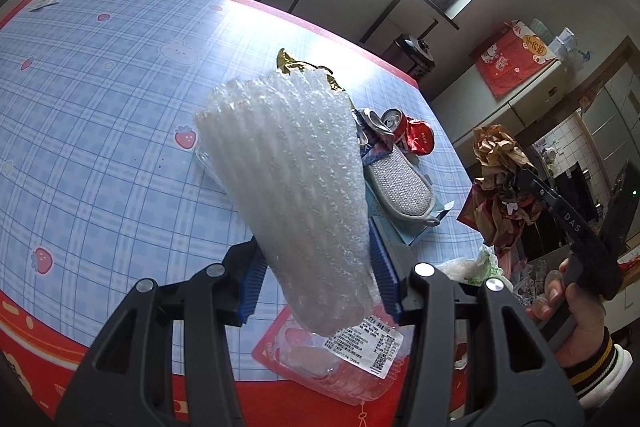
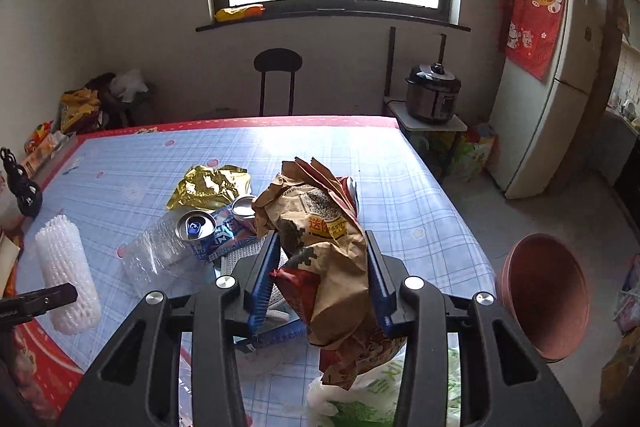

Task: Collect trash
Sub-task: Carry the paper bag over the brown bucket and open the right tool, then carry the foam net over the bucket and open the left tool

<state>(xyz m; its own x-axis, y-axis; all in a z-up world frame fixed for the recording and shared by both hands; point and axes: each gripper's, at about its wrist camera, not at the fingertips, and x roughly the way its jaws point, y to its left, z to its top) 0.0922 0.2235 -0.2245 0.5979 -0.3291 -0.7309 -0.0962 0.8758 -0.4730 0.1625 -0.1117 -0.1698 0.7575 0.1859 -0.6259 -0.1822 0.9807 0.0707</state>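
Observation:
My left gripper (image 1: 316,239) is shut on a white foam mesh roll (image 1: 288,163), which is lifted above the blue checked table (image 1: 100,115). The same roll (image 2: 66,279) shows at the left of the right wrist view. My right gripper (image 2: 320,239) is shut on a crumpled brown paper bag (image 2: 316,223) with a red wrapper bunched into it. That bag (image 1: 500,163) hangs past the table's right edge in the left wrist view. On the table lie a gold foil wrapper (image 2: 208,187), a blue can (image 2: 196,227), a red can (image 1: 400,131) and a clear plastic bottle (image 2: 156,259).
A grey woven slipper (image 1: 400,187) rests on a pale blue box. A clear labelled food tray (image 1: 340,347) lies at the near edge. A white and green plastic bag (image 2: 360,395) sits below the right gripper. A reddish-brown basin (image 2: 548,295) stands off the table's right side.

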